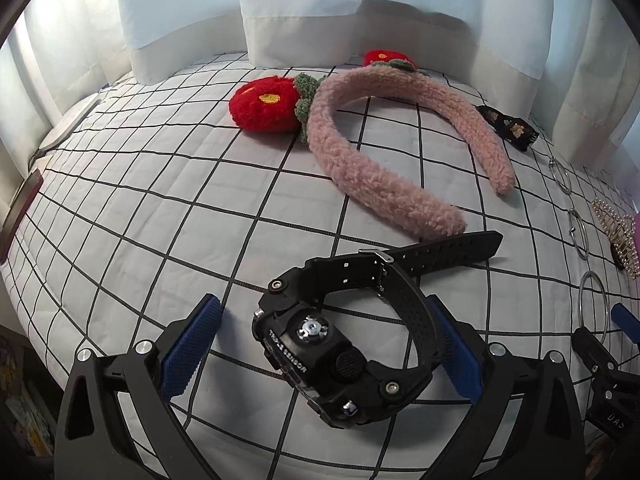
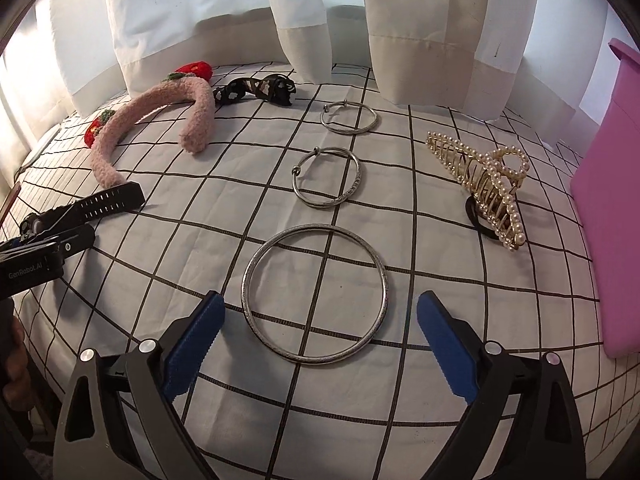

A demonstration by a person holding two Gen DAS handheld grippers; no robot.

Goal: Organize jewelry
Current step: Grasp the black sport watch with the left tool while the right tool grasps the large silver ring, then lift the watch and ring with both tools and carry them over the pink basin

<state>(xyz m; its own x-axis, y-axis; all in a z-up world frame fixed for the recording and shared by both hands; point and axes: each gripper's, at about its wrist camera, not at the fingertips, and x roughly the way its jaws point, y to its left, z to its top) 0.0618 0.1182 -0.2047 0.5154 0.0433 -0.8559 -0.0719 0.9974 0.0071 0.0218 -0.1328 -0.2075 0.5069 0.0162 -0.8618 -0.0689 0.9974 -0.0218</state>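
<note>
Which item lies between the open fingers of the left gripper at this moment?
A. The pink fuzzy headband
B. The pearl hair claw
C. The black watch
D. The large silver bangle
C. In the left wrist view the black watch sits on the checked cloth between the spread blue pads of the left gripper, while the pink fuzzy headband lies farther off.
</note>
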